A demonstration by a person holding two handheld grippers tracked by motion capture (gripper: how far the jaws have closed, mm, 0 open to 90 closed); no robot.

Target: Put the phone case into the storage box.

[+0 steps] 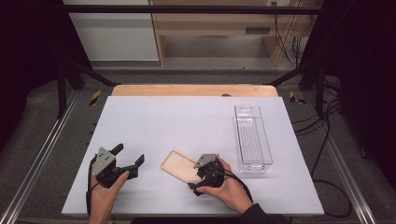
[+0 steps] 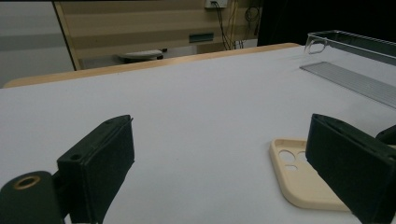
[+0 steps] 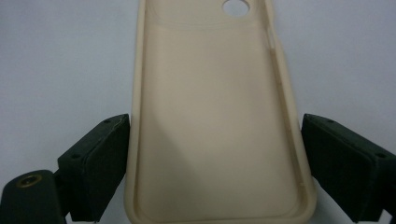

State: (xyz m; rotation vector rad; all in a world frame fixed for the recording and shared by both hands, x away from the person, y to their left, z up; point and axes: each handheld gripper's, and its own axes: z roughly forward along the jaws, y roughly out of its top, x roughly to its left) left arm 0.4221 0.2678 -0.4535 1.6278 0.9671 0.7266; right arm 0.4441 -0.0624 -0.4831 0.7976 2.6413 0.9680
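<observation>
The phone case is a beige one lying open side up on the white table, low in the middle of the high view. The right gripper sits right over its near end, and in the right gripper view the case runs up between the two jaws, which stand apart on either side of it, about touching its edges. The left gripper is at lower left, jaws wide apart with nothing between them. A clear bin stands to the right of the case.
</observation>
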